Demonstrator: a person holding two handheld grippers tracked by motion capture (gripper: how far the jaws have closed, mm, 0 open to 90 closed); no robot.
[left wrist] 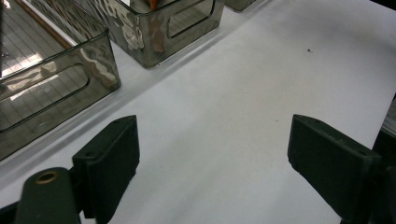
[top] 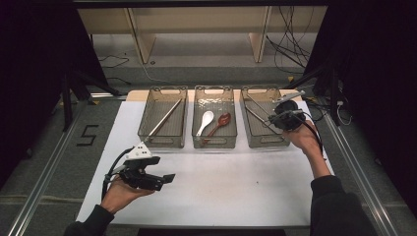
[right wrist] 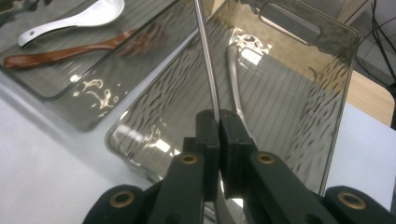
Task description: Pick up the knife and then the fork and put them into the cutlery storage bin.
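Right tongs point(right wrist: 218, 122) pinch one metal rod point(right wrist: 207, 60) over three bins point(top: 163, 118).

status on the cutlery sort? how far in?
Looks mostly done: chopsticks lie in the left bin, a white spoon and a brown spoon in the middle bin. In hand: the right gripper is shut on a thin metal utensil over the right bin, which holds another metal piece. Left: release it. The left gripper is open over bare table.
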